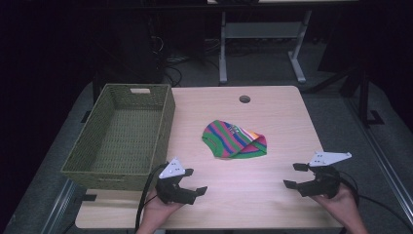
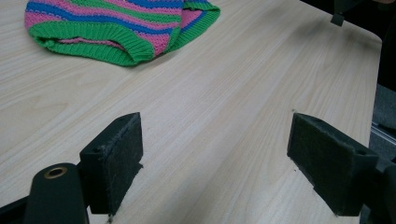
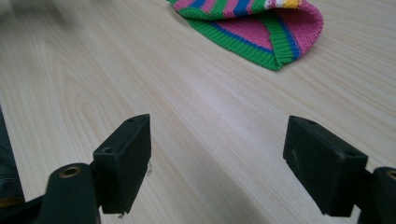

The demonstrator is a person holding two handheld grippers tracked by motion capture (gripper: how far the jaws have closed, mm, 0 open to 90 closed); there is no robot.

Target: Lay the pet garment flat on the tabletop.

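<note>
A striped knitted garment [image 1: 235, 140] in green, pink and blue lies crumpled in the middle of the wooden table [image 1: 253, 195]. My left gripper [image 1: 194, 181] hovers near the front left of the table, open, with nothing between its jaws. My right gripper [image 1: 295, 175] is at the front right, also open and empty. The garment [image 2: 116, 28] lies ahead and to the left in the left gripper view, beyond the open left gripper [image 2: 215, 163]. In the right gripper view the garment [image 3: 261, 23] lies ahead, past the open right gripper [image 3: 217, 163].
An empty green woven basket [image 1: 122, 170] stands along the table's left side, close to my left gripper. A round cable hole [image 1: 244, 99] sits near the table's far edge. Beyond the table are the legs of another desk [image 1: 223, 48] and dark floor.
</note>
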